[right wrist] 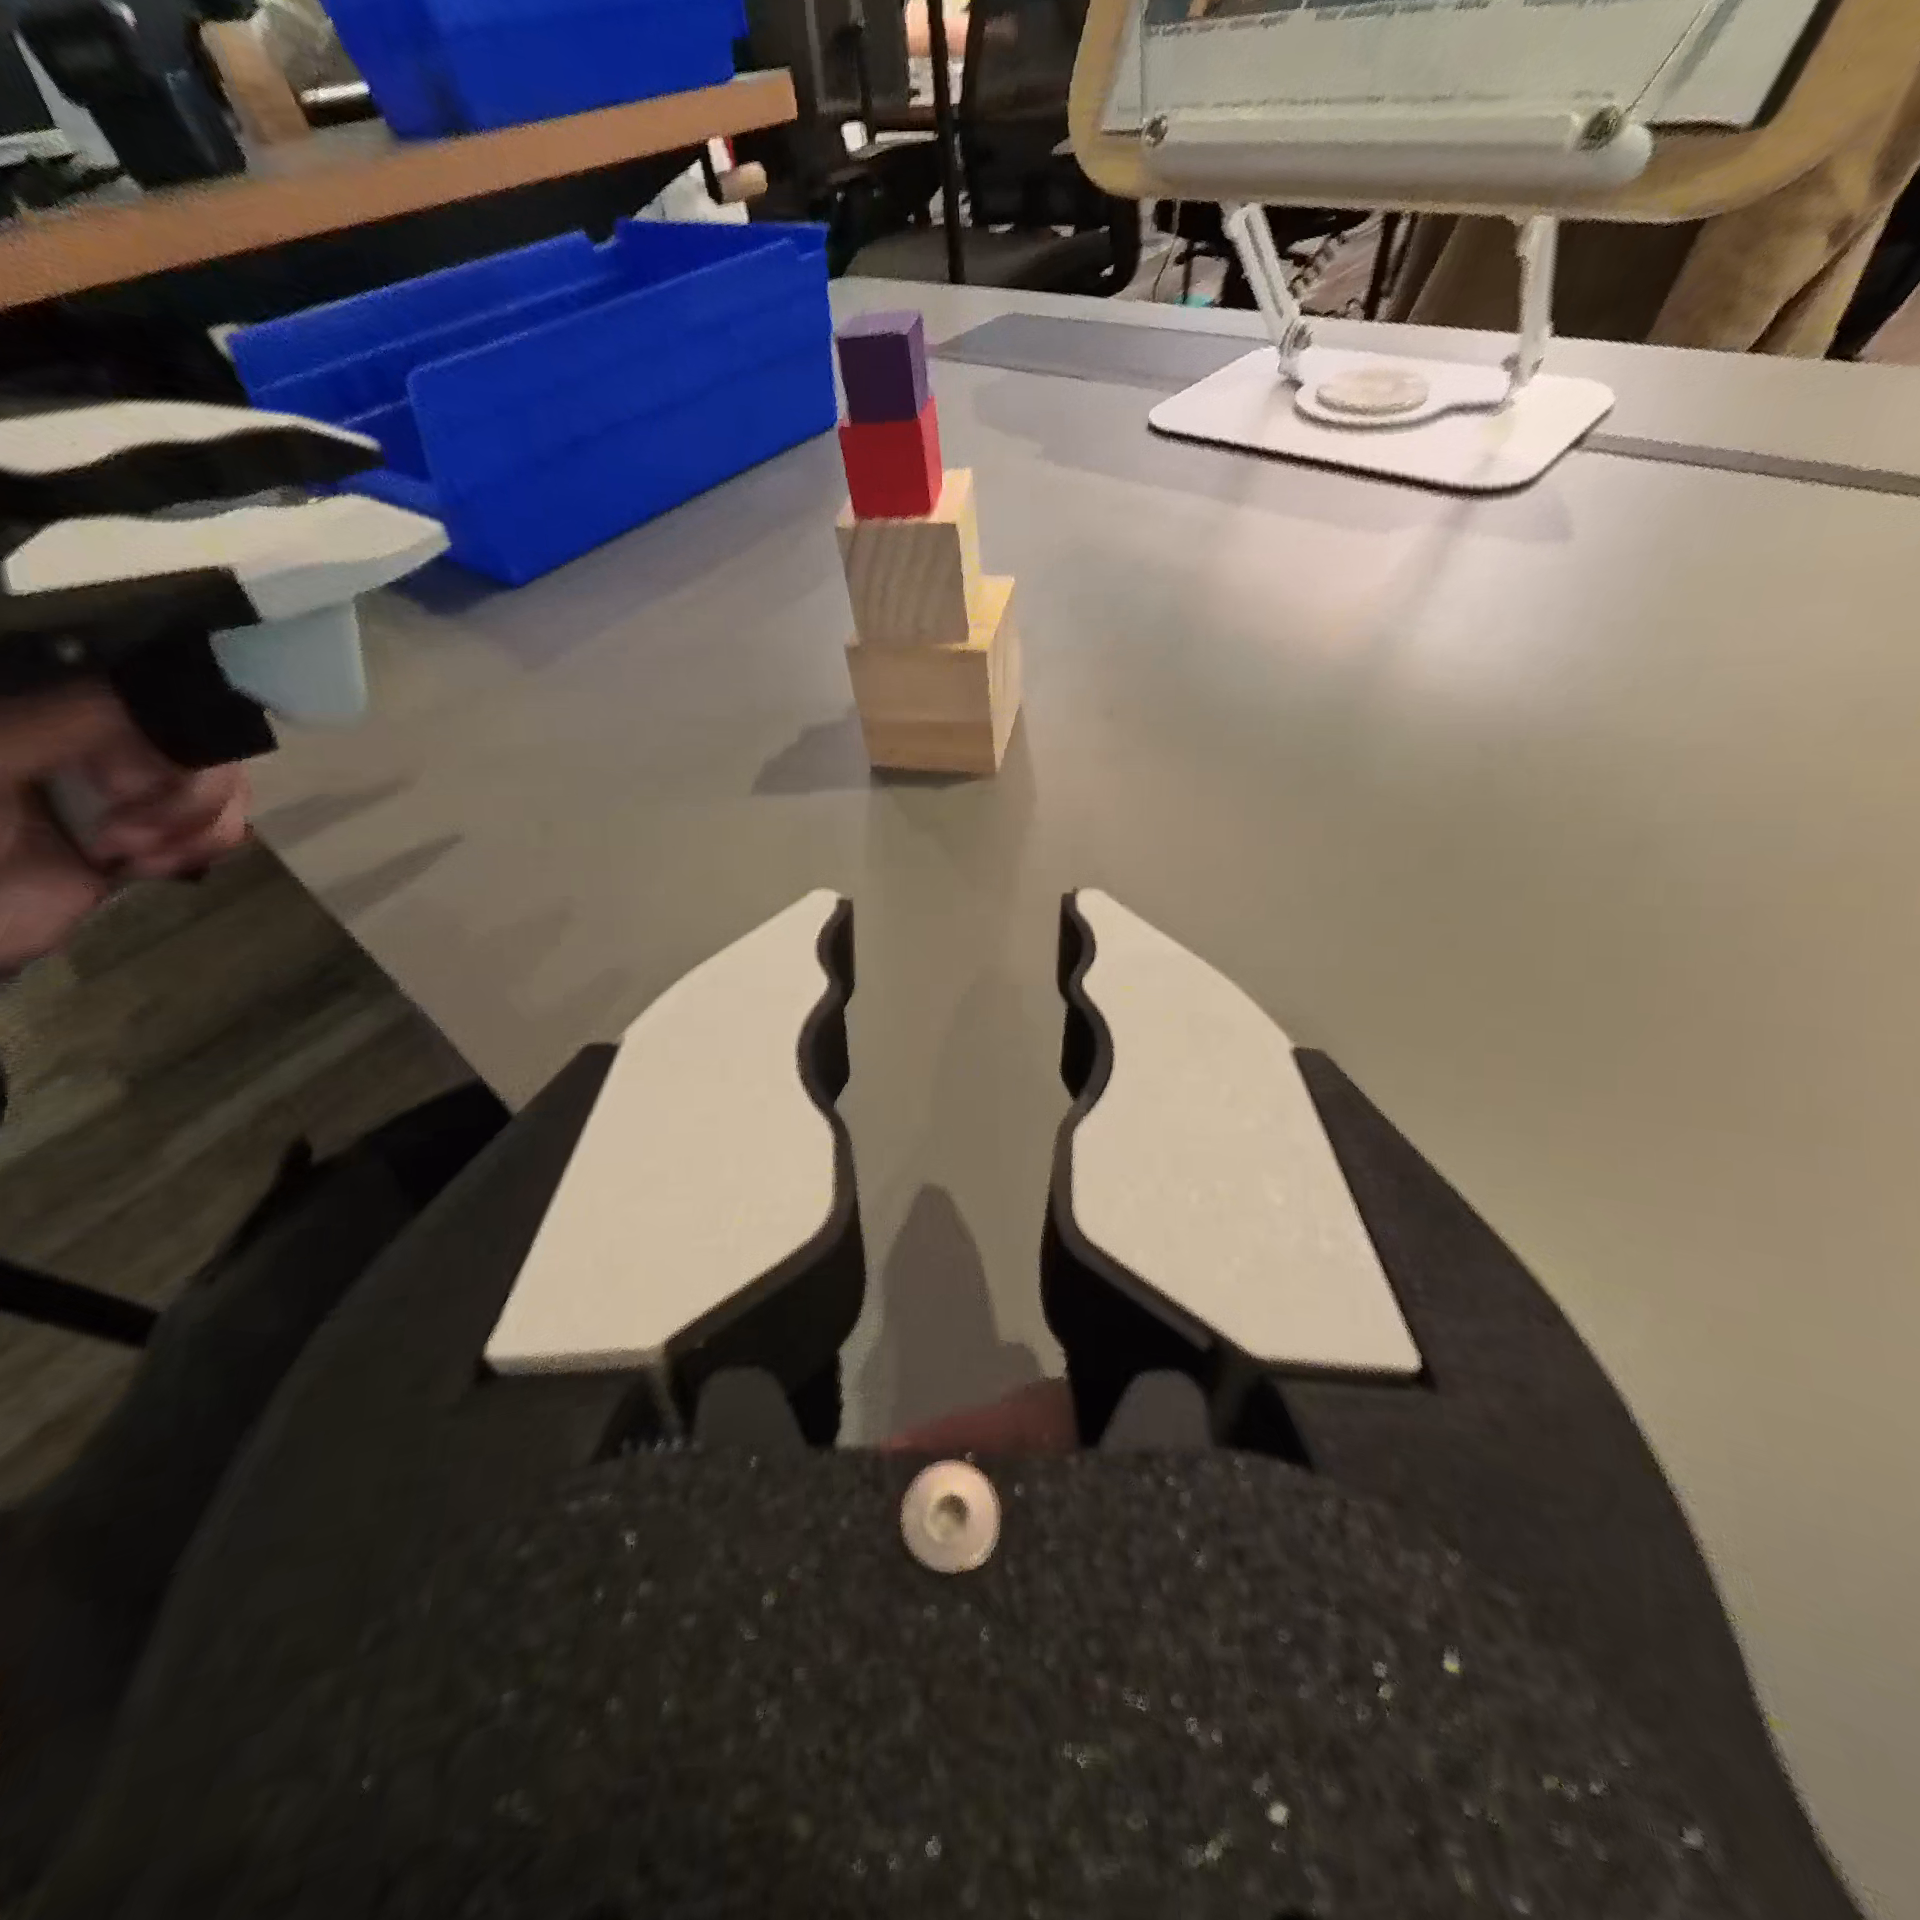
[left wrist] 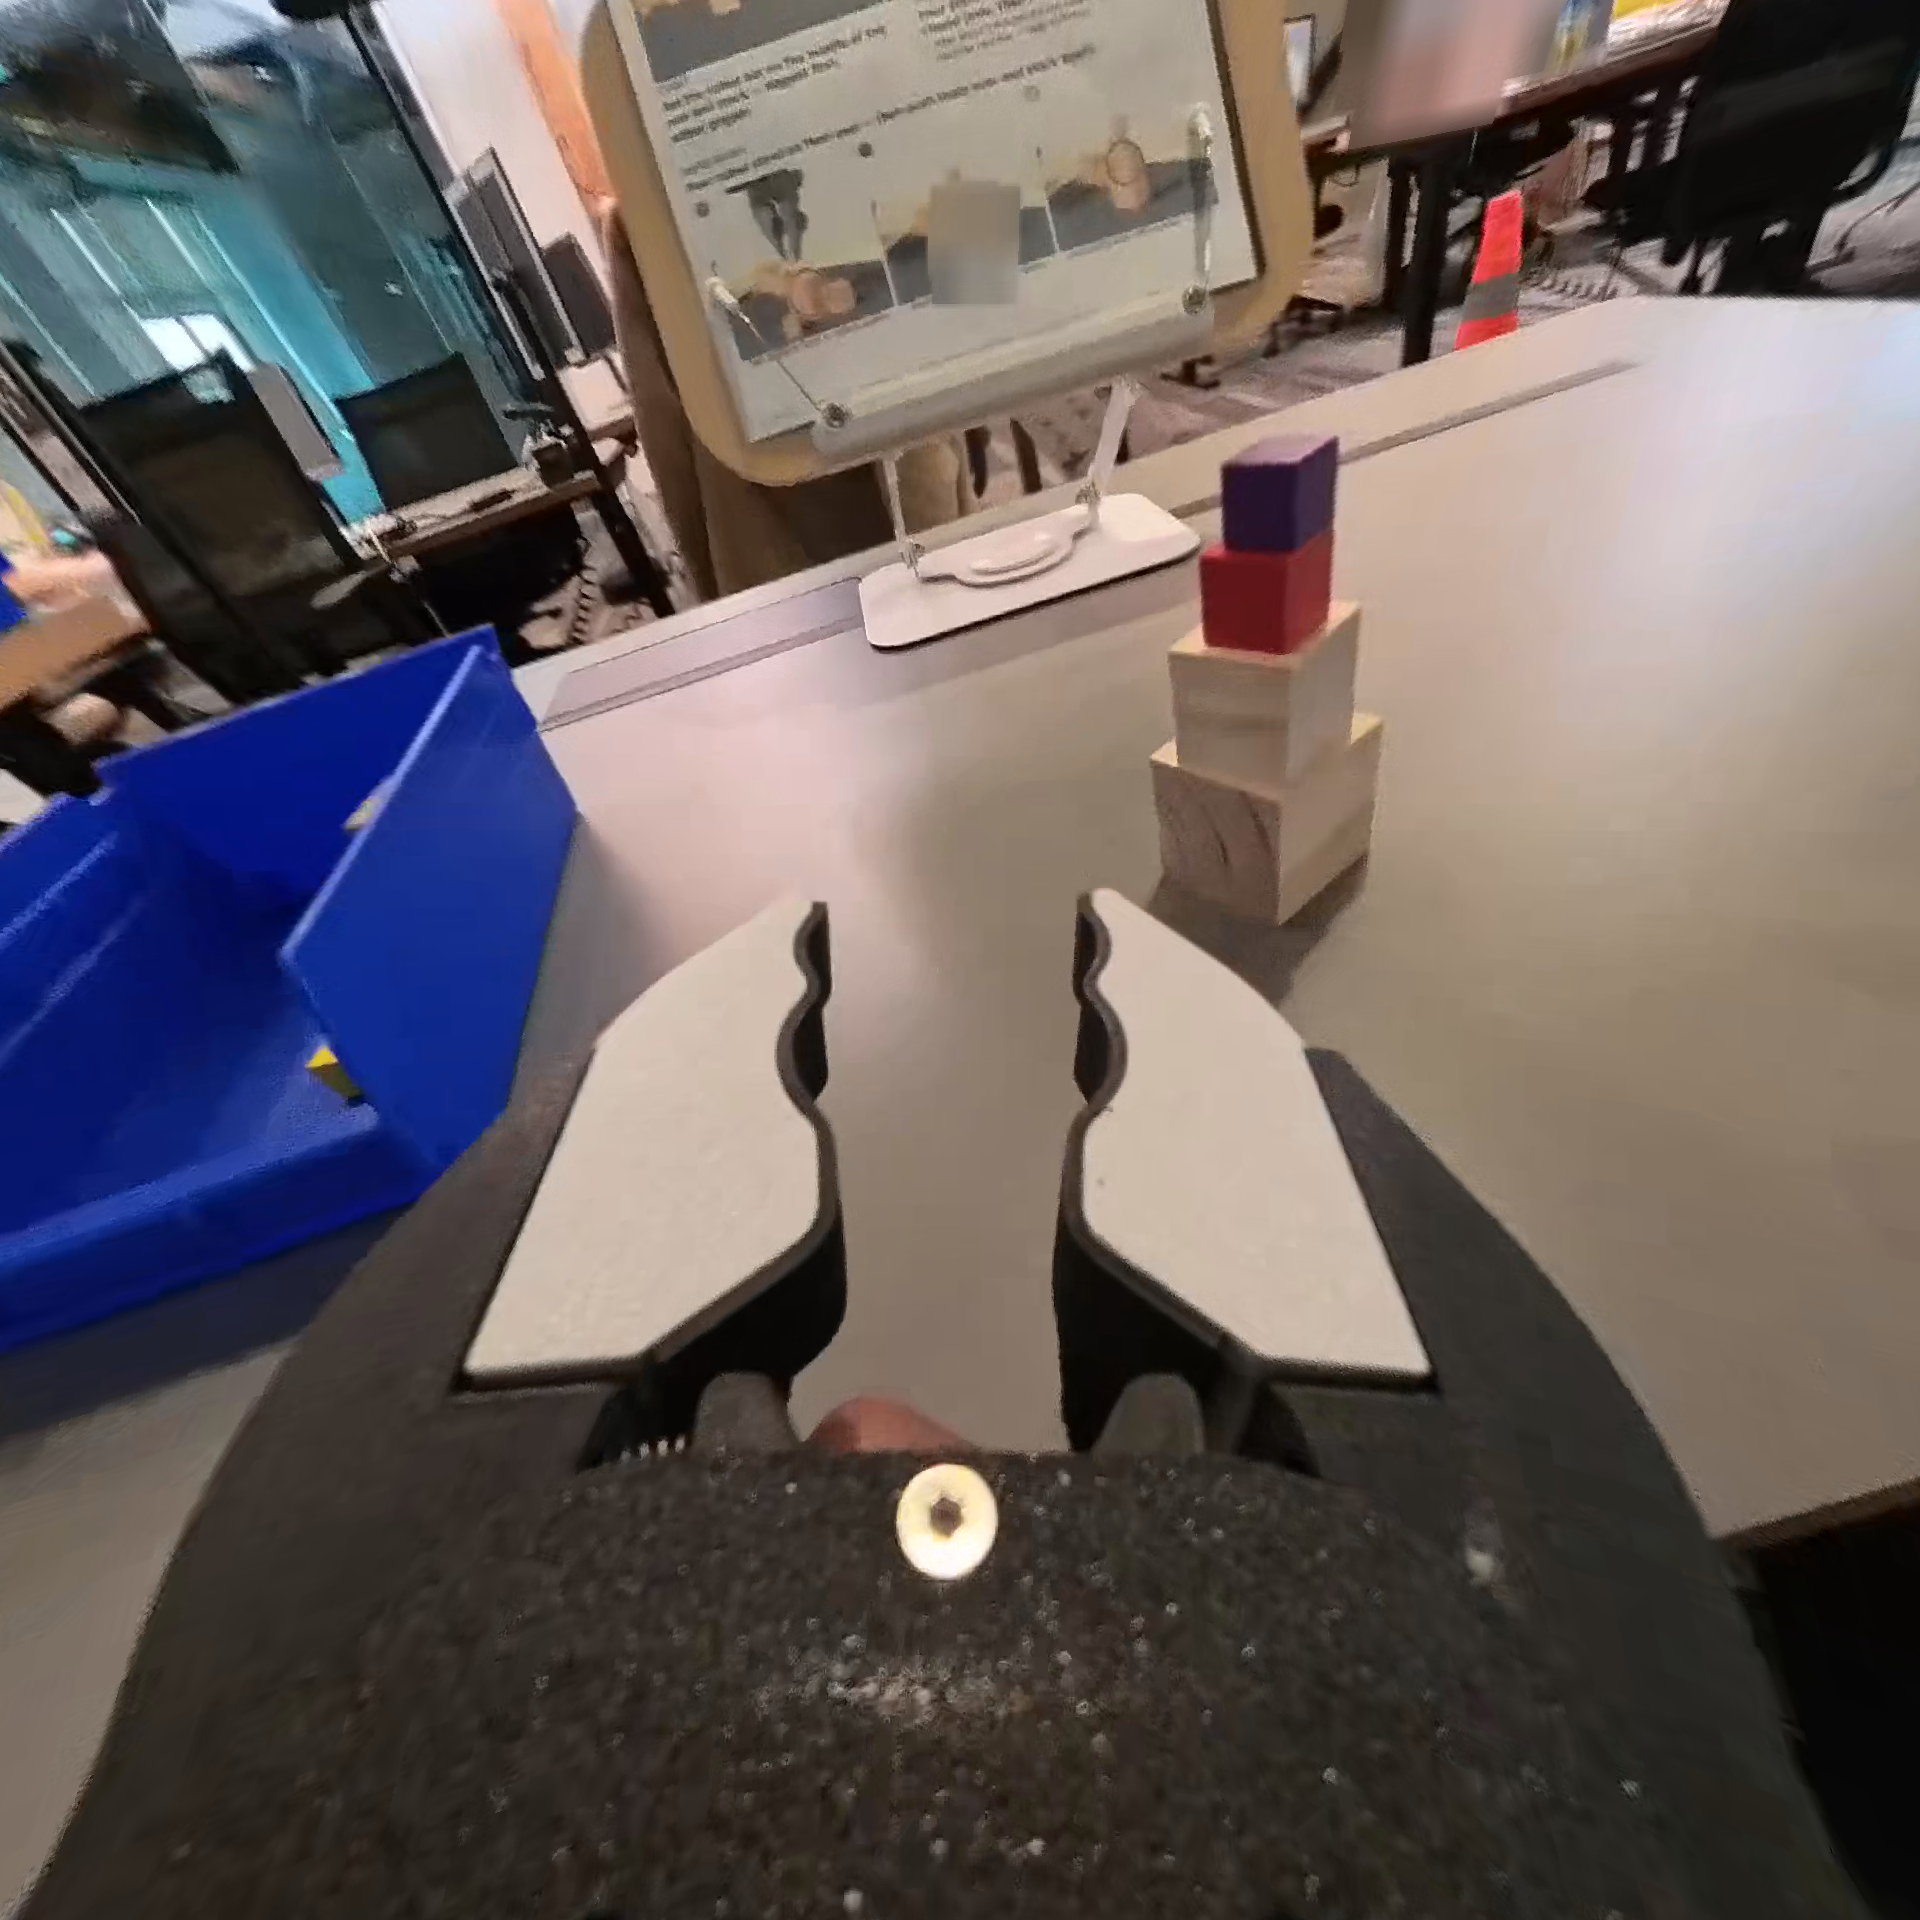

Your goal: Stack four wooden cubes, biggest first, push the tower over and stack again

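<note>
A tower of four cubes stands upright on the grey table (left wrist: 1558, 1039): a large plain wood cube (left wrist: 1262, 821) at the bottom, a smaller plain wood cube (left wrist: 1257, 696), a red cube (left wrist: 1262, 597) and a purple cube (left wrist: 1278, 494) on top. In the right wrist view the tower shows as the large cube (right wrist: 935, 696), smaller wood cube (right wrist: 909, 582), red cube (right wrist: 891, 457) and purple cube (right wrist: 883, 366). My left gripper (left wrist: 951, 920) is open and empty, short of the tower and to its left; it also shows in the right wrist view (right wrist: 405, 499). My right gripper (right wrist: 956, 909) is open and empty, well short of the tower.
A blue bin (left wrist: 416, 935) sits at the left of the table, with a small yellow piece (left wrist: 330, 1065) inside; it also shows in the right wrist view (right wrist: 582, 416). A white stand (left wrist: 1039, 566) holding an instruction sheet is behind the tower. The table's near edge (left wrist: 1818, 1517) is close. From the left gripper's tips to the smaller plain wood cube (left wrist: 1257, 696) is close to 12 centimetres. Seen from the right wrist view (right wrist: 854, 542) as well.
</note>
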### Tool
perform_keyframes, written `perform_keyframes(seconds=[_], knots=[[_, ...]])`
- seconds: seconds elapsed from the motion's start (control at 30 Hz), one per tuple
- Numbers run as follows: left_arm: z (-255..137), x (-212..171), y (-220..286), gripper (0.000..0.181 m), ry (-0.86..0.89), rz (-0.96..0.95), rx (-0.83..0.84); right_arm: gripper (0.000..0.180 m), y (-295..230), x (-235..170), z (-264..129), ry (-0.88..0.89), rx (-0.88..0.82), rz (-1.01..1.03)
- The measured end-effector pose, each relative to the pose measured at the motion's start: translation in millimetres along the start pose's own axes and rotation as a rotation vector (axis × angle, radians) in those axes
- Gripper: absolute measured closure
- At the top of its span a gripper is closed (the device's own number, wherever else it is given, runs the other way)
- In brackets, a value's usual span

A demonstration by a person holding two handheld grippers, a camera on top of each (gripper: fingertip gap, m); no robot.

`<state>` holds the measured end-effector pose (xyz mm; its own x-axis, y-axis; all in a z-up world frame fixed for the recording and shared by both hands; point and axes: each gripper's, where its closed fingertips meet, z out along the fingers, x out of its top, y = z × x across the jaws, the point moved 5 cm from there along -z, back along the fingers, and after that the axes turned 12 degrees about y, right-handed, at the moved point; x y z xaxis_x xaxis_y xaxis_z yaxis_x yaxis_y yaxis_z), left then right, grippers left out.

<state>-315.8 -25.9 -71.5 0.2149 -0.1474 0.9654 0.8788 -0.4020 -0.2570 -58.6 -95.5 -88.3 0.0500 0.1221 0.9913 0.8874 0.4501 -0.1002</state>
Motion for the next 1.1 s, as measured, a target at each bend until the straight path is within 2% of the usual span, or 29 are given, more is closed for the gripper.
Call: perform_keyframes(seconds=[0.27, 0.37, 0.7, 1.1], knots=[[-7, -8, 12, 0.137, -0.071, -0.135, -0.065, 0.142, -5, 2, 41, -0.009, -0.115, -0.172], [-10, -9, 9, 0.136, -0.076, -0.15, -0.063, 0.142, -10, 2, 51, -0.003, -0.114, -0.088], [-9, -21, 17, 0.135, -0.133, -0.173, -0.121, 0.142, -16, -15, 46, -0.041, -0.155, -0.105], [-7, -23, 20, 0.136, -0.143, -0.17, -0.134, 0.142, -15, -18, 39, -0.048, -0.148, -0.105]])
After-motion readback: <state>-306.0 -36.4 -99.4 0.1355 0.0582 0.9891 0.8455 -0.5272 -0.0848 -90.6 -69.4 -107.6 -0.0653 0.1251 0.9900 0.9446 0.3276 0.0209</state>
